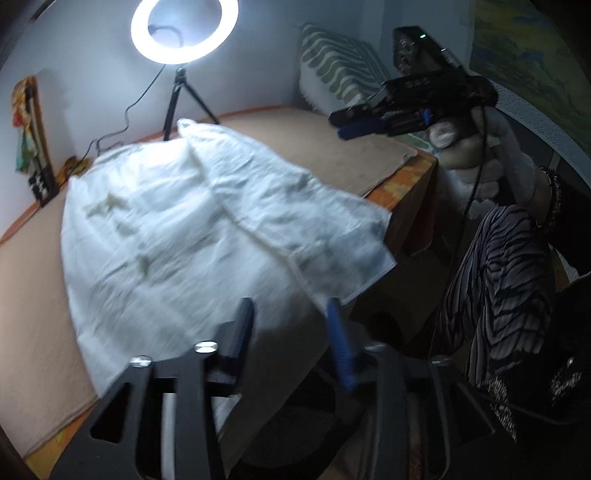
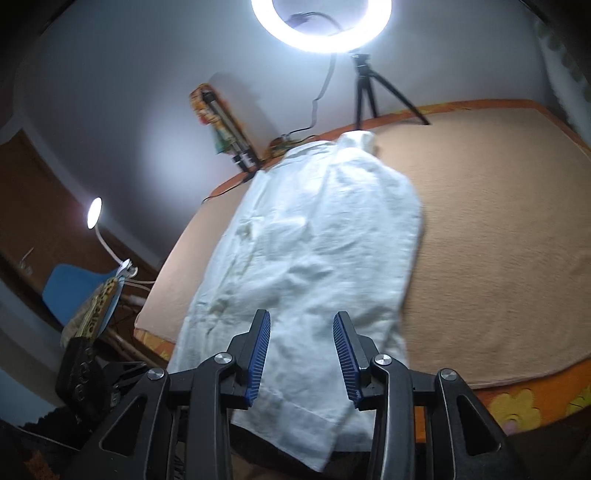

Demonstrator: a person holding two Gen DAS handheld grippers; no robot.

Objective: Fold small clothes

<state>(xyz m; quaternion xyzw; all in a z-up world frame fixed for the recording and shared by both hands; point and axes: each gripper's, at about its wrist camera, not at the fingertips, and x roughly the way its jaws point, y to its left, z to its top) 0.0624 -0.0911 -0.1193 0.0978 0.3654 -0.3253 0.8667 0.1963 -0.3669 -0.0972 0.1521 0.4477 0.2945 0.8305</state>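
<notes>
A white garment (image 1: 177, 221) lies stretched out lengthwise on the beige blanket (image 1: 33, 314) of a bed. Its near end (image 2: 295, 424) hangs over the front edge. In the left wrist view my left gripper (image 1: 291, 317) hovers over the near corner of the cloth, jaws apart, nothing between them. My right gripper (image 2: 302, 317) is above the garment's near part, open and empty, with its blue pads (image 2: 258, 350) clear of the fabric. From the left wrist view the right gripper (image 1: 345, 123) is held in a gloved hand (image 1: 476, 173) off the bed's right side.
A lit ring light (image 1: 184, 27) on a tripod (image 2: 364, 96) stands at the bed's far edge, with a cable (image 1: 118, 122) beside it. A striped pillow (image 1: 336, 70) leans at the back right. A blue chair (image 2: 70, 291) and a desk lamp (image 2: 94, 216) stand left. Patterned trousers (image 1: 509, 288) are at the right.
</notes>
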